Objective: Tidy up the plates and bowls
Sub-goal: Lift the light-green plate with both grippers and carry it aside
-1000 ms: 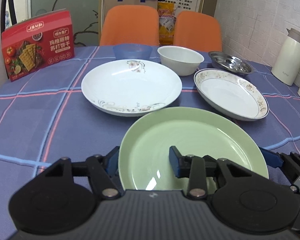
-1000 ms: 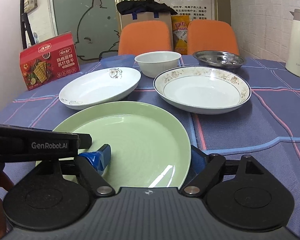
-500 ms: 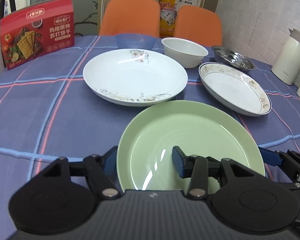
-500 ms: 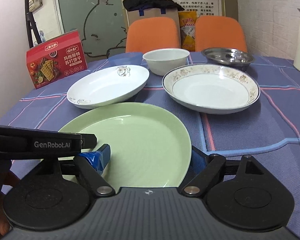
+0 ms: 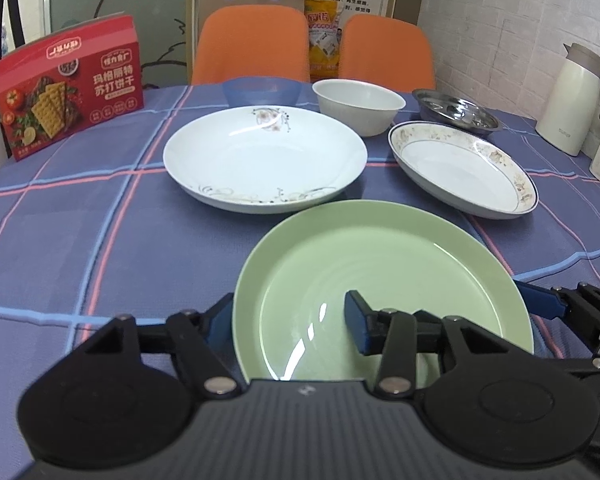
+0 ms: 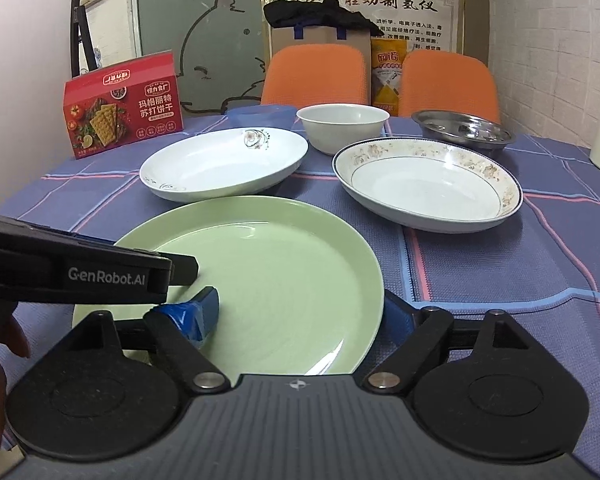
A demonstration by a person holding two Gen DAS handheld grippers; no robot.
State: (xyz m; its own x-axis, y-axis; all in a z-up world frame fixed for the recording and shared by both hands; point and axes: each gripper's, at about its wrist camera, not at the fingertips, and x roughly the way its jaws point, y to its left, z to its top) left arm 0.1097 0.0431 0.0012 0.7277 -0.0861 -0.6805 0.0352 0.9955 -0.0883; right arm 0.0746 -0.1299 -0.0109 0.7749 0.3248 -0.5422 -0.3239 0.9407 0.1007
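Green plate [image 5: 384,268] gripped at opposite rims, left tool [image 5: 288,322], right tool [image 6: 300,312]

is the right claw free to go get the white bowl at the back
Probably not yet: the right claw straddles the green plate rim, as does the left claw. Beyond it, the gold-rimmed plate lies before the white bowl.

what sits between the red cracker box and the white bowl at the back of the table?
A translucent blue bowl, behind the floral white plate, sits between the cracker box and the white bowl. Clearest in the left wrist view.
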